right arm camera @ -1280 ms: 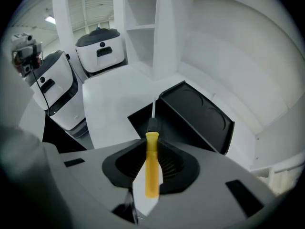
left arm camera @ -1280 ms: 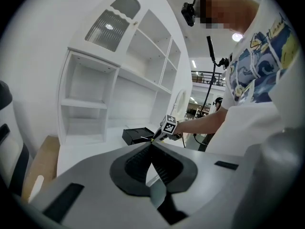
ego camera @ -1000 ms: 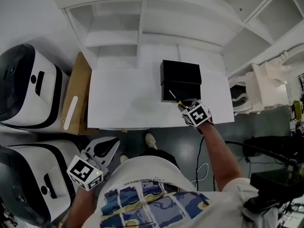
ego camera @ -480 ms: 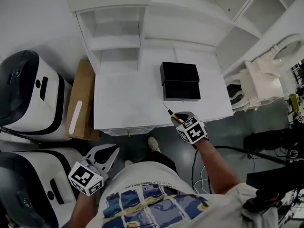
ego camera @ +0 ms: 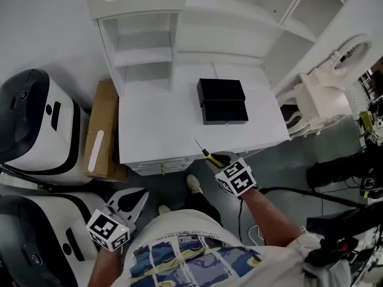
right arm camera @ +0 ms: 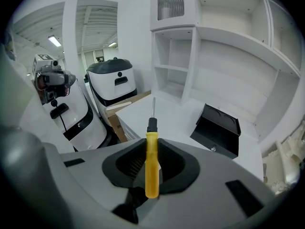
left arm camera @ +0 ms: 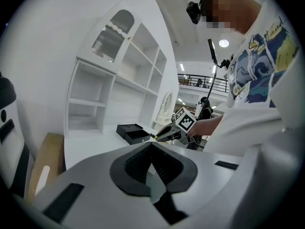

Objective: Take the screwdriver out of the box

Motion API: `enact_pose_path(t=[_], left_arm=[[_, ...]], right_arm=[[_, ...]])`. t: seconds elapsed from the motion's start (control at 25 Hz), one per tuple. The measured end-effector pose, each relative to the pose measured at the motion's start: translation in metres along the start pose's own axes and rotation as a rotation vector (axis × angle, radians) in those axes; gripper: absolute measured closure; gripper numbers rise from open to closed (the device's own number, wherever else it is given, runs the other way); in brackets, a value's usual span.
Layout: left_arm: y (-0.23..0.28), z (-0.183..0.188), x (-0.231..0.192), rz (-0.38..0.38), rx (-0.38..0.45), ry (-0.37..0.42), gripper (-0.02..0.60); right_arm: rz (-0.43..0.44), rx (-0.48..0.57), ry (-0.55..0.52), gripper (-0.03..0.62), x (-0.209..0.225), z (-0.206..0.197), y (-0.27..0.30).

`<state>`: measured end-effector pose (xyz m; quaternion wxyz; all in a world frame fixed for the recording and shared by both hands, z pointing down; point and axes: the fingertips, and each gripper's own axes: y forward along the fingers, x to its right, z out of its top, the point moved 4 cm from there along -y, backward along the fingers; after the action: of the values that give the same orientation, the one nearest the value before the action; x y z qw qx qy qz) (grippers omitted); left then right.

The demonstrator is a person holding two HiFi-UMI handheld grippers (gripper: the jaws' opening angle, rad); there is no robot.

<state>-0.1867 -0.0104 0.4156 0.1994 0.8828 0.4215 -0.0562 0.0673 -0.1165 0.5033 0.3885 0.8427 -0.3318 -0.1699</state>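
Box [ego camera: 222,100] stands on the tabletop [ego camera: 155,124], right of centre, toward the rear. Shelving [ego camera: 143,46] stands behind the tabletop. A carton [ego camera: 100,133] lies along its left side, with machines [ego camera: 33,121] further left. Screwdriver [ego camera: 205,152], in the right claw [ego camera: 214,159], is at the front edge, outside the box. Left claw [ego camera: 139,196] is lower left, off the tabletop.
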Motion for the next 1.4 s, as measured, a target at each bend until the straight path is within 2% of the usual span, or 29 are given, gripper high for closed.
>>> enact_pose_path(t=[0.44,0.92,1.4], left_arm=[[-0.013,-0.008,0.010,-0.020,-0.016,0.022,0.568],[-0.015,-0.011,0.018,-0.010,-0.008,0.021,0.568],[-0.012,-0.013,0.027,-0.008,-0.012,0.015,0.568]], right_arm=[[0.025,0.031,-0.016,0.501,-0.037,0.001,-0.009],[0.040,0.044,-0.069,0.501,-0.053,0.006,-0.017],[0.077,0.064,-0.075,0.502,-0.065,0.007,-0.021]])
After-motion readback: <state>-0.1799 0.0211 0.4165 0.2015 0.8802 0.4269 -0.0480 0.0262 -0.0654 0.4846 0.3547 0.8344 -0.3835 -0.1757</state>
